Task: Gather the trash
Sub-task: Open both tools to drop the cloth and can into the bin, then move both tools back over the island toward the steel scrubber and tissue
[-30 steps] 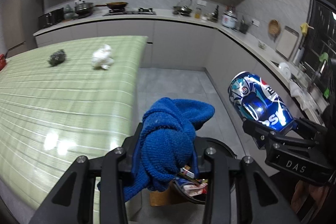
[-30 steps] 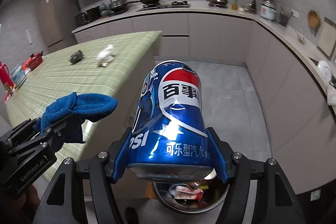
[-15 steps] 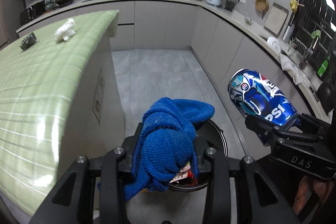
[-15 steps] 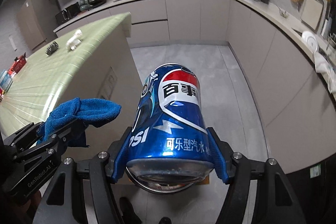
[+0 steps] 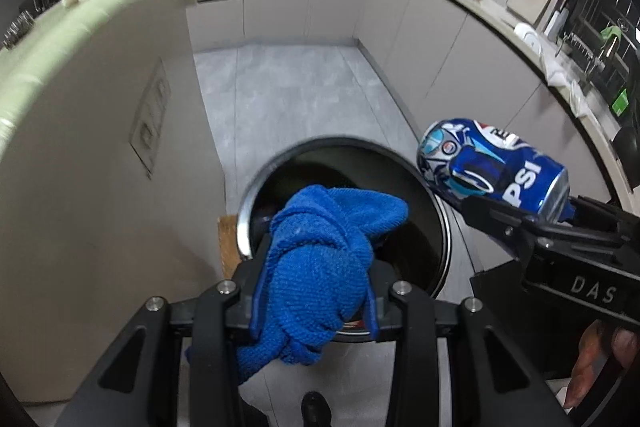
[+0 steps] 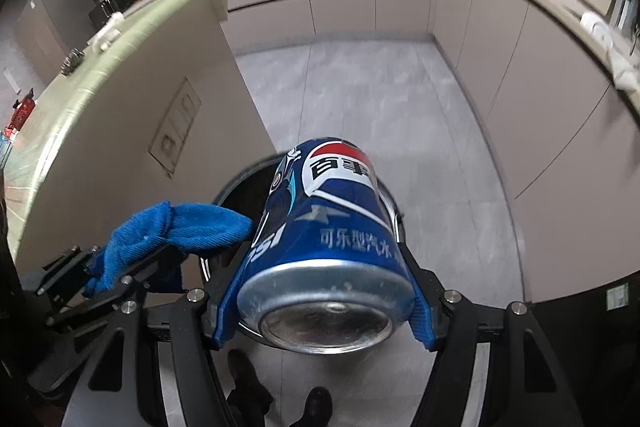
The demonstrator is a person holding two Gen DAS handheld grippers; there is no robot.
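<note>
Drop-off step: left gripper (image 5: pixel 316 291) jaws clamp the blue cloth (image 5: pixel 316 267), right gripper (image 6: pixel 324 287) jaws clamp the cola can (image 6: pixel 324 239), both above the bin (image 5: pixel 440 227) at 6 o'clock; next, release over its mouth.

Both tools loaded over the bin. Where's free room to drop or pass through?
Bin mouth: the far half, between the blue cloth and the can, is open. Bare floor runs between the island and the cabinets. Crowded: the near rim, under the left tool and right tool.
</note>
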